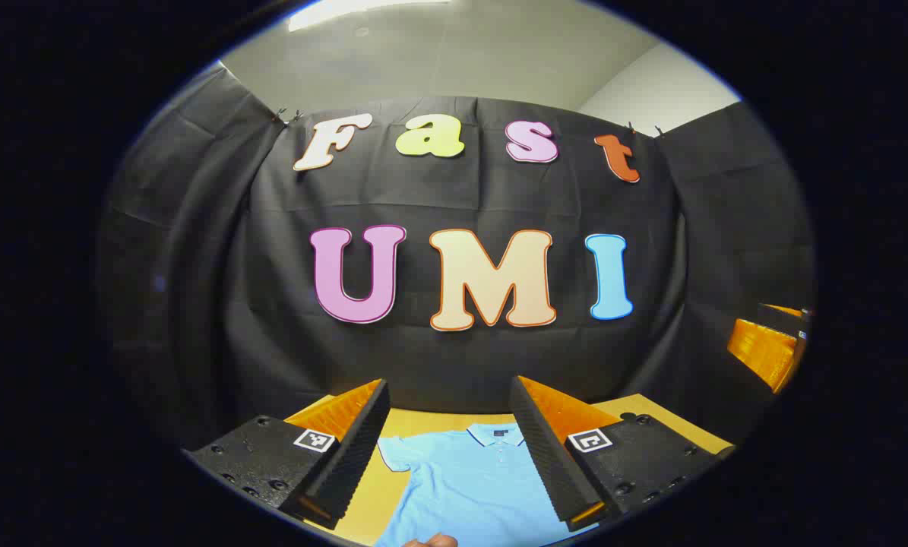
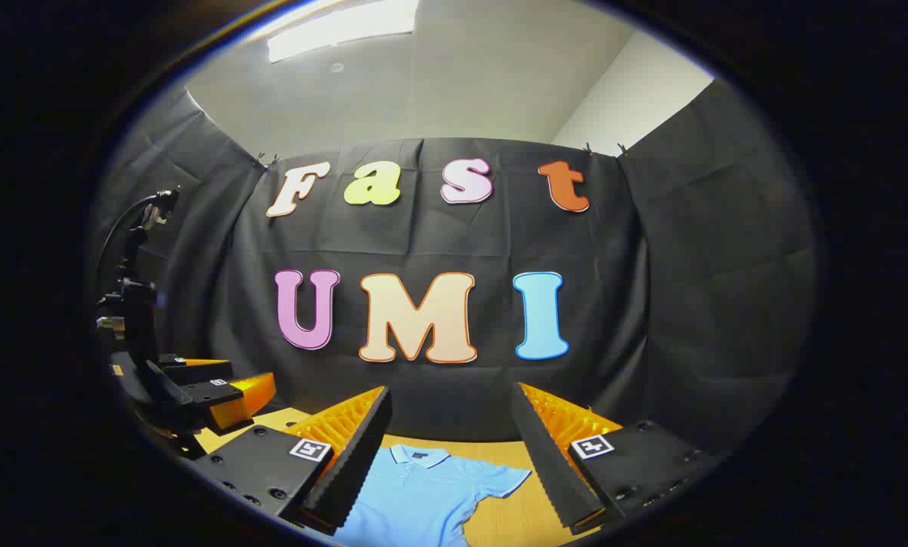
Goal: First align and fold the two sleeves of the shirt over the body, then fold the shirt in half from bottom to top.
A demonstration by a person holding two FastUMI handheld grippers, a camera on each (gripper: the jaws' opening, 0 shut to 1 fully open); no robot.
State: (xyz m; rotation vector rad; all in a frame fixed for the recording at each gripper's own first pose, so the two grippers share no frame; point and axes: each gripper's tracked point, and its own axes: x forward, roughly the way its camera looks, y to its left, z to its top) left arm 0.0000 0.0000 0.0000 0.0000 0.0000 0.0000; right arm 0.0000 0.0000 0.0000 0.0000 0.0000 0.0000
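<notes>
Shirt [image 1: 469, 486] x1 flat on table [image 1: 378, 486]; 2 hand-held grippers, L [image 1: 454, 448] & R [image 2: 454, 456], spread wide, gripping nothing.

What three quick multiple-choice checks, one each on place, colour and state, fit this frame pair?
1. Where does the shirt lie?
A. Flat on the table
B. Hanging on the booth wall
C. Clamped in the right gripper

2. What colour is the shirt?
A. Red
B. Light blue
C. White

3. How do the left gripper and the right gripper stand?
A. Both shut on the sleeves
B. Left shut, right open
C. Both open and off the cloth

Key: 1 A, the shirt is spread on the wooden top with its collar toward the wall. 2 B, the cloth reads light blue in both views. 3 C, each gripper's fingers are spread wide, above the shirt and holding nothing; both sleeves lie unfolded.
</notes>
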